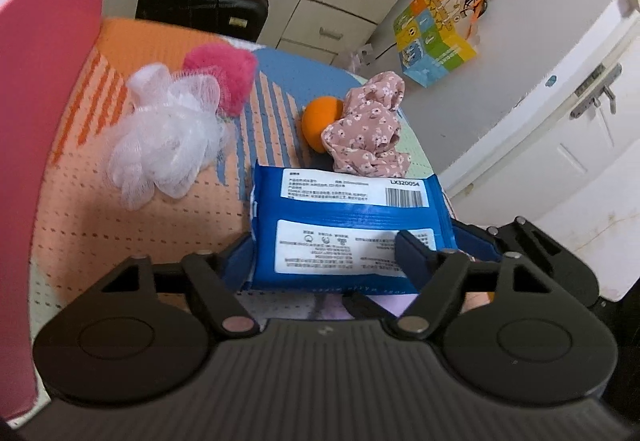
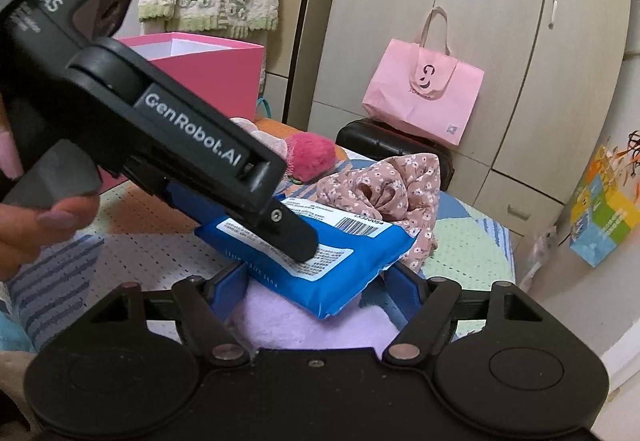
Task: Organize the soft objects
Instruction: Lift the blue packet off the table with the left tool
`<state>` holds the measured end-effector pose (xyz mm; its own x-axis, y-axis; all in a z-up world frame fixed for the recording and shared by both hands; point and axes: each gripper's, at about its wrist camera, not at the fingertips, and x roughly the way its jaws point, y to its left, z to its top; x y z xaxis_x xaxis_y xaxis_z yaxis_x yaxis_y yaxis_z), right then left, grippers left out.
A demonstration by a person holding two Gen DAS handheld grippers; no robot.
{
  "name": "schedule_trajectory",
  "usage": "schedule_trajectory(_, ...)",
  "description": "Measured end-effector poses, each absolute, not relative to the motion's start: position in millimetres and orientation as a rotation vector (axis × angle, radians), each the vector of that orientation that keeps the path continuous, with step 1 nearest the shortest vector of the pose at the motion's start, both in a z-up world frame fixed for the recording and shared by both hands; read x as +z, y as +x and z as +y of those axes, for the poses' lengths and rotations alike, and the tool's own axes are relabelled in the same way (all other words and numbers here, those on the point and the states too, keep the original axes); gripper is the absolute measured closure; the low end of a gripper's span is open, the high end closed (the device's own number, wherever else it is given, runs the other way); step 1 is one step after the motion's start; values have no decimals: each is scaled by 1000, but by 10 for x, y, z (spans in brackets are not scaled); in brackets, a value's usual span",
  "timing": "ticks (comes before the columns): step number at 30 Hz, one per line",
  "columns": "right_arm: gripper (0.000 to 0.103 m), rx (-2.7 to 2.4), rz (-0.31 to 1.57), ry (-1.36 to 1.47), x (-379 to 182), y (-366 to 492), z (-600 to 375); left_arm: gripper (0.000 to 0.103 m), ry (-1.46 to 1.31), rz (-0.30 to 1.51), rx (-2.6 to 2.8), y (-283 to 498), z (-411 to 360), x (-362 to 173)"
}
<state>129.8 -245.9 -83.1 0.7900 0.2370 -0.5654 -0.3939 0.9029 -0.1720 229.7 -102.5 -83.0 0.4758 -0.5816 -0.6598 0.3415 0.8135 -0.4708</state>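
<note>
Blue wipes pack [image 1: 344,225] between left gripper [image 1: 324,261] jaws, over right gripper [image 2: 316,281] jaws

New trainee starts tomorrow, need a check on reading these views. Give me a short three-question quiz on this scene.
1. True or false: the left hand-held gripper is clamped on the blue wipes pack.
2. What touches the orange ball? A) white mesh sponge B) floral cloth C) black suitcase
3. What colour is the open box behind the mat?

Key: 1 true, one finger is on top of the pack and one is under it. 2 B. 3 pink.
</note>
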Motion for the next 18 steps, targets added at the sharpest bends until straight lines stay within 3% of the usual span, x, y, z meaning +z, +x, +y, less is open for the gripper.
schedule_trajectory(18, 27, 320, 538, -224, -741, 1224, -2415, 33, -132, 770, -553, 1813, -1046, -539)
